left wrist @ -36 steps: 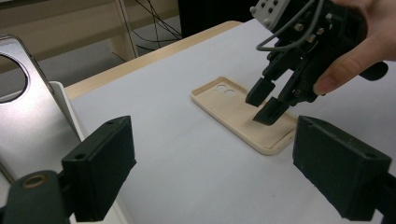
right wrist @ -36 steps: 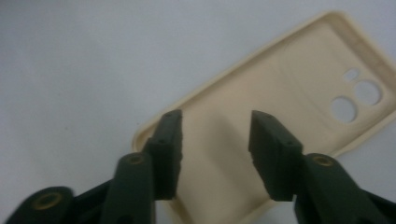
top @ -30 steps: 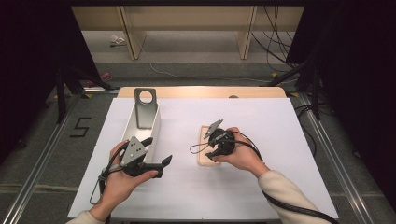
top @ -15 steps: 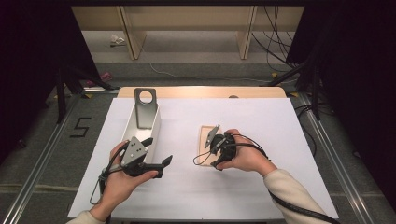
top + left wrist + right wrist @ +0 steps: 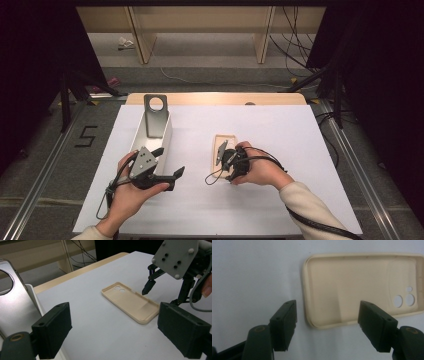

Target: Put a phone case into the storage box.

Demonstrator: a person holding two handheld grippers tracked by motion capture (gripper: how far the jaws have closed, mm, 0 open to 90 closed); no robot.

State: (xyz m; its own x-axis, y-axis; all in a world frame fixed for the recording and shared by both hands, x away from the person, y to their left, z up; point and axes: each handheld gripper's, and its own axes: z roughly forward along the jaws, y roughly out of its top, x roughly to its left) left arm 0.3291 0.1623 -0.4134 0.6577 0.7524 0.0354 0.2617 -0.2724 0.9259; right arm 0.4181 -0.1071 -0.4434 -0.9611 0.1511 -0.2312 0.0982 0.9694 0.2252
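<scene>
A beige phone case (image 5: 225, 141) lies hollow side up on the white table, its camera holes at the far end. My right gripper (image 5: 222, 155) hovers over its near end. In the right gripper view the right gripper (image 5: 327, 312) is open and its jaws have just been closing. One jaw is over the table and the other over the case (image 5: 362, 285), so the case's end rim lies between them with neither pad pressing on it. My left gripper (image 5: 169, 161) is held to the left, open and empty. In the left gripper view the left gripper (image 5: 116, 322) faces the case (image 5: 130, 301) and the right gripper (image 5: 162, 293).
A white open box (image 5: 167, 135) stands at the left with a silver phone-shaped plate (image 5: 155, 117) leaning in it, a round hole near the plate's top. The plate (image 5: 15, 305) is close on the left in the left gripper view. A wooden table edge (image 5: 215, 98) runs along the back.
My right gripper has shifted a little toward me, to the near end of the case. My left hand has stayed where it was.
</scene>
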